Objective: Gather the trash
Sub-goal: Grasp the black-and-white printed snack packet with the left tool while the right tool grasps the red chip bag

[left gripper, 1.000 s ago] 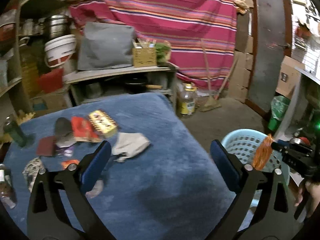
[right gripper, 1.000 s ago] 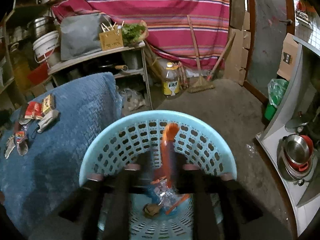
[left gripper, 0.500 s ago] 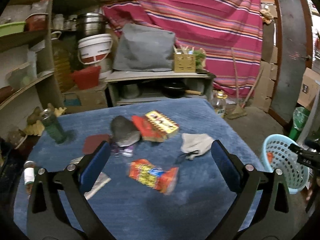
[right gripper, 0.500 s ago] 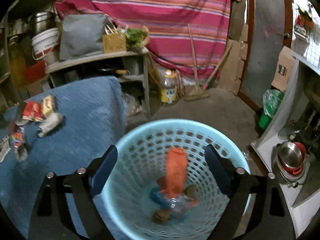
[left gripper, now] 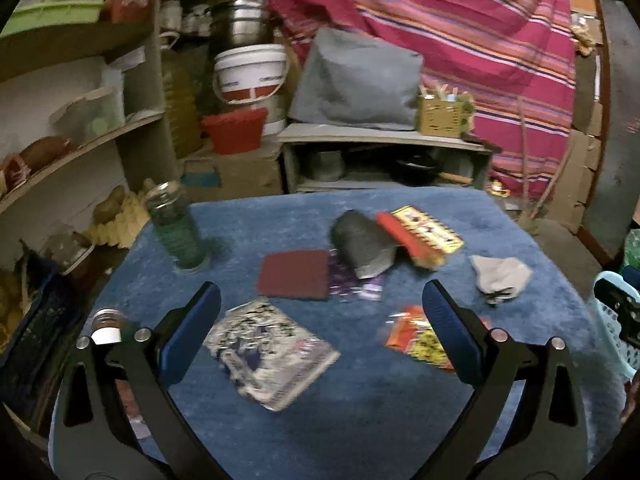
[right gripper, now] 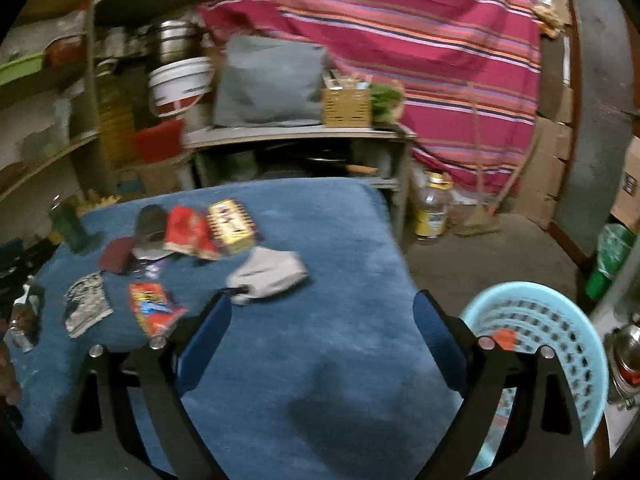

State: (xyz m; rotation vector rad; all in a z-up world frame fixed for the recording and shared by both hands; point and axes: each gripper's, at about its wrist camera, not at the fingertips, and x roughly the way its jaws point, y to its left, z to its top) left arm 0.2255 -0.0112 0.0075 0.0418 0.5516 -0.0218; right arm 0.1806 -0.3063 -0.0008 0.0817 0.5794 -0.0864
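Several wrappers lie on the blue-covered table (left gripper: 360, 420). A silver-black wrapper (left gripper: 272, 352) rests just below my left gripper (left gripper: 320, 308), which is open and empty. An orange wrapper (left gripper: 416, 332) sits by its right finger. Farther off lie a maroon square (left gripper: 294, 274), a grey pouch (left gripper: 362, 246), a red packet (left gripper: 404, 236), a yellow box (left gripper: 428, 226) and a crumpled grey piece (left gripper: 500, 276). My right gripper (right gripper: 322, 312) hovers over the bare near part of the table, its jaws opening with nothing between them. The light blue basket (right gripper: 560, 320) stands to its right, holding an orange wrapper (right gripper: 505, 338).
A green jar (left gripper: 176, 228) and a small capped bottle (left gripper: 106, 324) stand at the table's left side. Shelves with buckets and pots line the back and left. An oil bottle (right gripper: 430, 212) and a broom are on the floor; steel pots (right gripper: 628, 352) sit beyond the basket.
My right gripper let the orange wrapper fall into the basket, opened, and swung left over the table. My left gripper swung left from the basket side to above the wrappers.
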